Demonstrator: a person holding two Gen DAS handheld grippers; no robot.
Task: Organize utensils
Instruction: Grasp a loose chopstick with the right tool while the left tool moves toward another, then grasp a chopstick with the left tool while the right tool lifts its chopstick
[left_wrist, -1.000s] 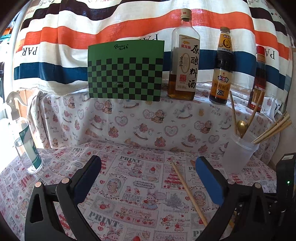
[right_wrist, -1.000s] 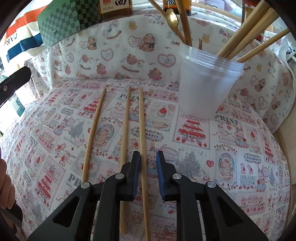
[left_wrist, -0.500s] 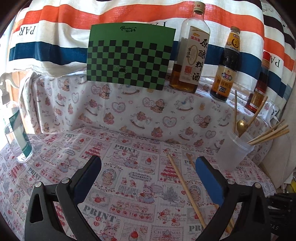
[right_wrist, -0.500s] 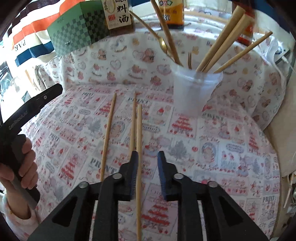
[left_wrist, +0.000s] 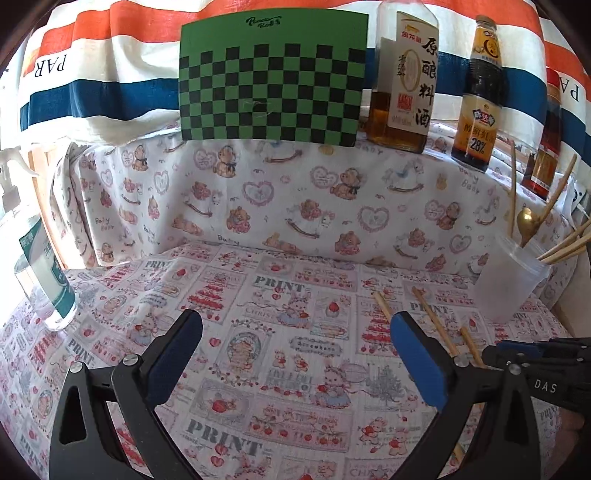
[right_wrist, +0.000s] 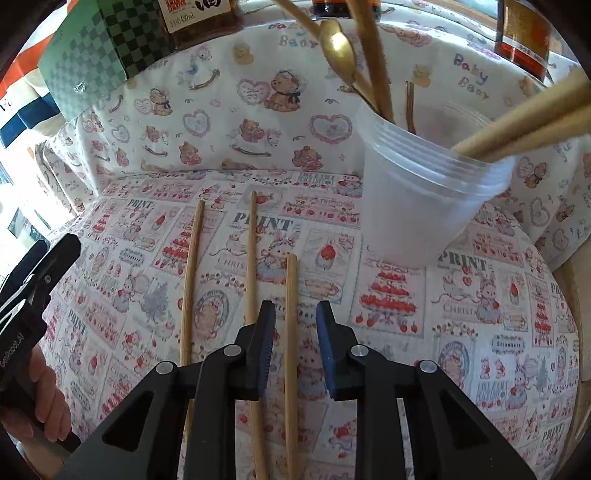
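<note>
Three wooden chopsticks lie on the printed cloth in the right wrist view: a left one (right_wrist: 190, 284), a middle one (right_wrist: 252, 266) and a right one (right_wrist: 291, 332). My right gripper (right_wrist: 295, 317) is open a little, and the right chopstick lies between its fingers without being clamped. A translucent plastic cup (right_wrist: 421, 199) behind and to the right holds several chopsticks and a gold spoon (right_wrist: 338, 46). My left gripper (left_wrist: 295, 332) is wide open and empty over the cloth. In its view the chopsticks (left_wrist: 434, 319) and the cup (left_wrist: 508, 282) are at the right.
A green checkered board (left_wrist: 271, 77) and three sauce bottles (left_wrist: 404, 77) stand on the raised ledge at the back. A spray bottle (left_wrist: 40, 273) stands at the left edge. The right gripper's body (left_wrist: 543, 365) shows at the right of the left wrist view.
The right gripper has moved forward and lower toward the cup, with the right chopstick now between its fingers. The left gripper has drawn back and turned left a little, still open.
</note>
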